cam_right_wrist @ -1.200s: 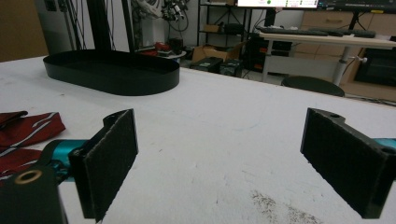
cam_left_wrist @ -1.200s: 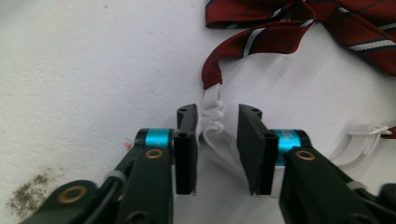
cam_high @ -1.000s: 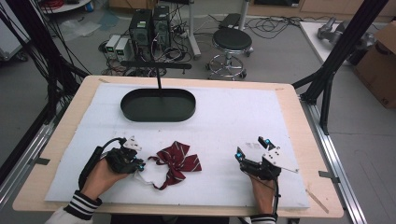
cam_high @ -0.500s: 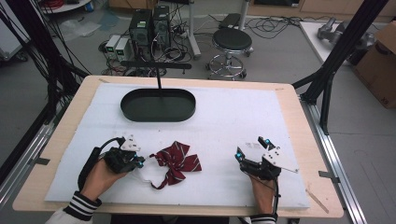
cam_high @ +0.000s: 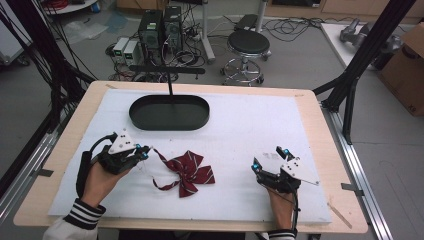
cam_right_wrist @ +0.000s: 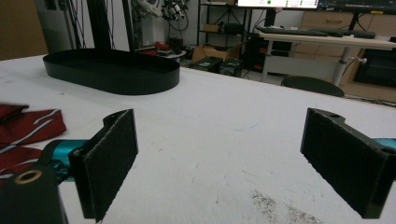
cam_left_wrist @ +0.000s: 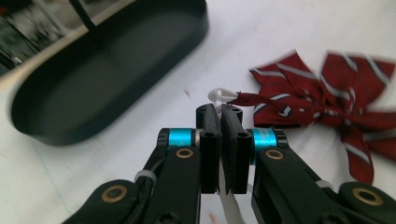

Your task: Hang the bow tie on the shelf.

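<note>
At the near left of the tabletop [cam_high: 235, 125], which is covered in white, a hand [cam_high: 97, 181] in a striped cuff holds the left gripper [cam_high: 142, 153]. In the left gripper view its jaws are pressed together on a thin white strap [cam_left_wrist: 219, 97] that runs to the bow tie; a small white clasp or loop shows just past the jaw tips, touching the red band of the tie. Whether the strap is elastic or ribbon cannot be told.

Just right of that gripper lies the striped red bow tie [cam_high: 187, 171], dark red with pale stripes, flat on the white cover near the front edge, its tails spread toward the near side. One narrow band reaches left toward the closed jaws.

Farther back, left of centre, sits an empty black oval tray [cam_high: 169, 120], with a thin black post rising behind it. It stands well apart from the bow tie.

At the near right, the right gripper [cam_high: 270, 160] rests low over the cover, well apart from the tie. In the right gripper view its jaws stand wide open, gripping nothing.
</note>
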